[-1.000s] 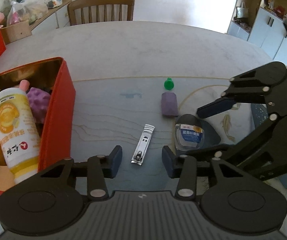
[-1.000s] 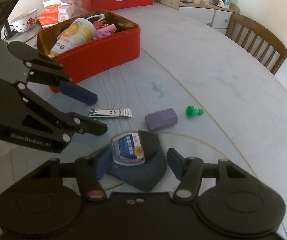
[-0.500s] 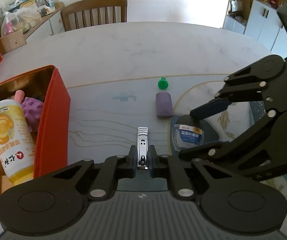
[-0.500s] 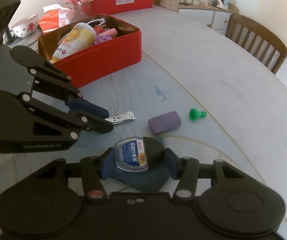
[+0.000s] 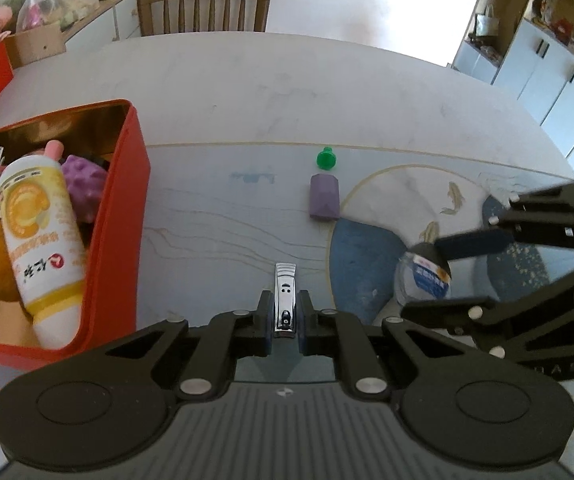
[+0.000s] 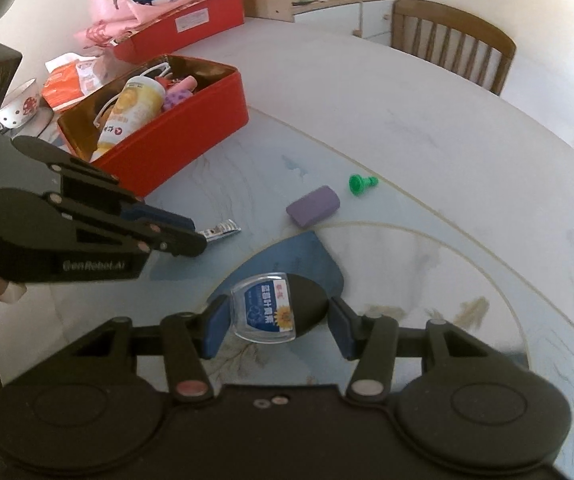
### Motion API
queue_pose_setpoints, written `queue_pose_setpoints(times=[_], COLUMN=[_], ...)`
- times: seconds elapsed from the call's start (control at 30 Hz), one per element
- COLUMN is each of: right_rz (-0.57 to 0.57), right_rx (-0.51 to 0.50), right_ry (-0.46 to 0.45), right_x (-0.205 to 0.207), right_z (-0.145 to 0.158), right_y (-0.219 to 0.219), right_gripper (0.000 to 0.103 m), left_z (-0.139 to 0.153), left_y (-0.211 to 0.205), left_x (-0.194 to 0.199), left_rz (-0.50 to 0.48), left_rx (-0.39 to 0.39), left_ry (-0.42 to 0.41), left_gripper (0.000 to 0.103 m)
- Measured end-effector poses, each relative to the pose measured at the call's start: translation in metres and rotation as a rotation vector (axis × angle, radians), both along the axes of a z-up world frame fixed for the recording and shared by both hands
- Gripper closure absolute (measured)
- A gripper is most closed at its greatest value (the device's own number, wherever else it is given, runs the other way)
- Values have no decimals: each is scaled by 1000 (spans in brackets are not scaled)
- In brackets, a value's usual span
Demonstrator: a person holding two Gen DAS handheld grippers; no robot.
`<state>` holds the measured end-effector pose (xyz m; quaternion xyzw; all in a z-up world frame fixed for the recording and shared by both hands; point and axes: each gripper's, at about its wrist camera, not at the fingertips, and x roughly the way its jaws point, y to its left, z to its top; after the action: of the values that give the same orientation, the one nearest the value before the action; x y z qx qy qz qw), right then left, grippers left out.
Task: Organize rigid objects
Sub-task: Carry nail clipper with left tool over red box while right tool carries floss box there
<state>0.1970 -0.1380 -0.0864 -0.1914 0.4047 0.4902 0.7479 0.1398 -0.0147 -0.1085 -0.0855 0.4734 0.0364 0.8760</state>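
Our left gripper [image 5: 286, 326] pinches the nail clipper [image 5: 285, 300] lengthwise, the red box [image 5: 127, 216] lying close to its left.

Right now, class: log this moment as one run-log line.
left tongs: shut on nail clipper | right tongs: shut on clear case | red box: open

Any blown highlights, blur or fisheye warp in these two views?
Left wrist: window area top right blown out, right tool motion-blurred, table edge bowed by the fisheye. Right wrist: wall behind the chair washed out, corners vignetted black, clear case label soft, left tool fairly sharp.
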Motion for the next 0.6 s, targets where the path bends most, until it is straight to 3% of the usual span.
queue_pose_setpoints(times=[0.6], right_rz=[-103], right_rx=[43], right_ry=[27], right_x=[-28], right_z=[26], right_y=[-10], right_gripper=[51], left_z=[24], left_y=[14], left_x=[-14], left_rz=[-3], left_rx=[-67], left_ry=[-24], left_gripper=[93])
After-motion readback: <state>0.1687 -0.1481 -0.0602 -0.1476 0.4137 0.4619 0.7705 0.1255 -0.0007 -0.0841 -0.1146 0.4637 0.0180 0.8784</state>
